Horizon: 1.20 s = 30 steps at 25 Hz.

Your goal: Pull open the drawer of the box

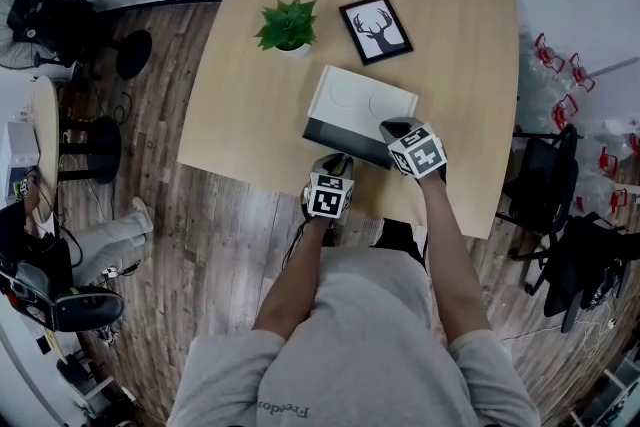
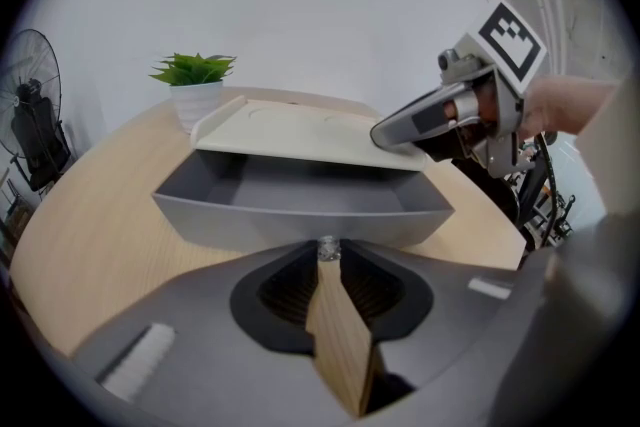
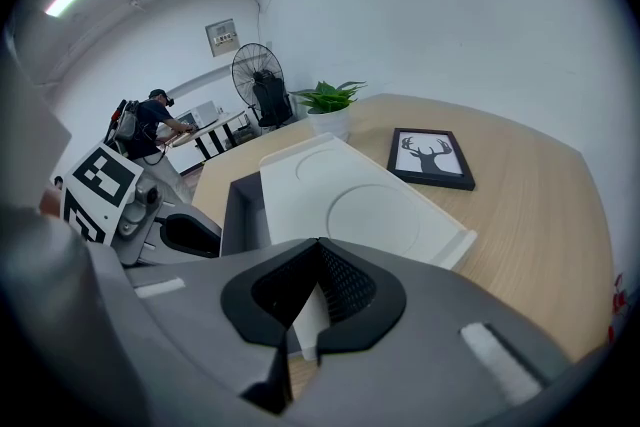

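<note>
A box with a white lid (image 1: 362, 96) sits on the wooden table (image 1: 250, 105), and its grey drawer (image 1: 343, 142) is slid out toward me. In the left gripper view the drawer (image 2: 300, 203) is open and its small knob (image 2: 327, 248) is pinched at the tips of my left gripper (image 2: 327, 261), which is shut on it. My right gripper (image 1: 393, 128) is shut, and it rests on the lid's near right corner (image 2: 400, 150). In the right gripper view the lid (image 3: 350, 190) lies just beyond its tips (image 3: 319, 248), with the left gripper (image 3: 190, 233) beside the drawer (image 3: 240, 205).
A potted green plant (image 1: 287, 25) and a framed deer picture (image 1: 376, 28) stand behind the box. The table's near edge runs just under my grippers. A fan (image 1: 40, 15) stands on the floor at left, a dark chair (image 1: 545, 190) at right. A person (image 3: 155, 118) is far off.
</note>
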Tool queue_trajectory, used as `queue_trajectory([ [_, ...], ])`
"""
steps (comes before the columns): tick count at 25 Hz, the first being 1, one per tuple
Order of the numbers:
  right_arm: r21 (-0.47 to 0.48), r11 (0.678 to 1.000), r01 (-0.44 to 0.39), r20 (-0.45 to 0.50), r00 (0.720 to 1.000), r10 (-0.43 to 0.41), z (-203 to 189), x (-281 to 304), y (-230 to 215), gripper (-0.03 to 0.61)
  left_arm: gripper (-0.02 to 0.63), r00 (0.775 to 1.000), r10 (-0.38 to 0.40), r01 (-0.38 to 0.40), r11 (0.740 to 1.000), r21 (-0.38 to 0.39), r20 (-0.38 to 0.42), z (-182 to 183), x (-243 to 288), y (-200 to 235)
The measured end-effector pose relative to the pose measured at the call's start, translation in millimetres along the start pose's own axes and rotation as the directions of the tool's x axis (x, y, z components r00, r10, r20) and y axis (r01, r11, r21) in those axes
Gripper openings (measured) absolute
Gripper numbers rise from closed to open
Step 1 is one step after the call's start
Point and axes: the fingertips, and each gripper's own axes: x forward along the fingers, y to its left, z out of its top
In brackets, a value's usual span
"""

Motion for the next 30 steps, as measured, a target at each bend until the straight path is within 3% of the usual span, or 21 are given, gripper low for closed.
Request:
queue_trajectory([
  [30, -0.007, 1.000, 0.028, -0.006, 1.000, -0.028, -0.2, 0.4, -1.1, 0.002, 0.127, 1.000, 0.001, 0.000, 0.999, -0.035, 0.006, -34.1, -27.1, -13.5],
])
